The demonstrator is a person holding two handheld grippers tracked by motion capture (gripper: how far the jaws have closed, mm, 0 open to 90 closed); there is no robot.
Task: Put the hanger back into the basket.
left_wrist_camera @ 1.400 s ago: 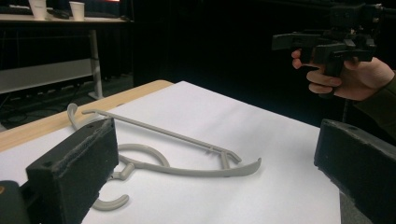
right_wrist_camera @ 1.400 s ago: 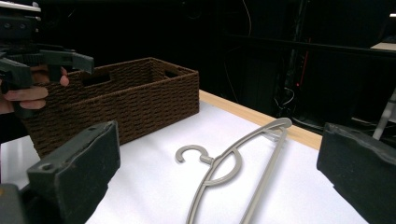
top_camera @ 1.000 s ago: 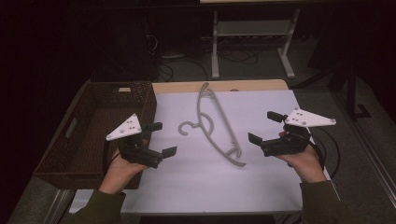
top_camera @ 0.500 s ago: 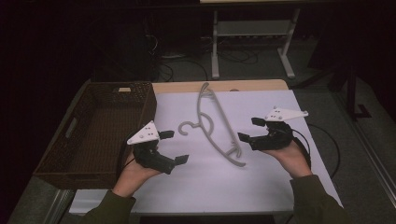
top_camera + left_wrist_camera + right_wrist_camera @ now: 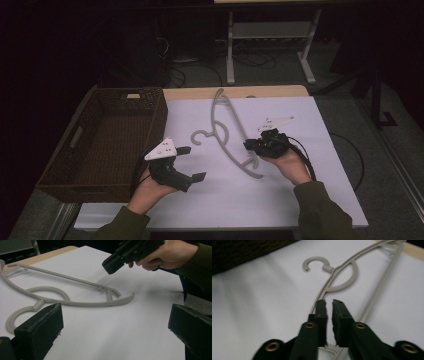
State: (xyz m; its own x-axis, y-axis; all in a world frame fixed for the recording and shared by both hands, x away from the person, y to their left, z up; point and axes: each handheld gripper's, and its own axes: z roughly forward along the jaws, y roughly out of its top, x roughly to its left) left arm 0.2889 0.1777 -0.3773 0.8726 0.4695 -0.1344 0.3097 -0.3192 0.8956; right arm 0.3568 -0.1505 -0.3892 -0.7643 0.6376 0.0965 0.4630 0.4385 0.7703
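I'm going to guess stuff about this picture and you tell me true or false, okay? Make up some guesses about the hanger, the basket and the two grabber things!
1. The grey hanger lies flat on the white table. True.
2. The hanger is inside the brown basket. False: it lies on the table, beside the basket.
3. The left gripper has its jaws wide open. True.
4. The right gripper is lifting the hanger into the air. False: the hanger stays on the table. This gripper hovers over the hanger's near end, its jaws have just been closing and are almost together, with nothing seen between them.
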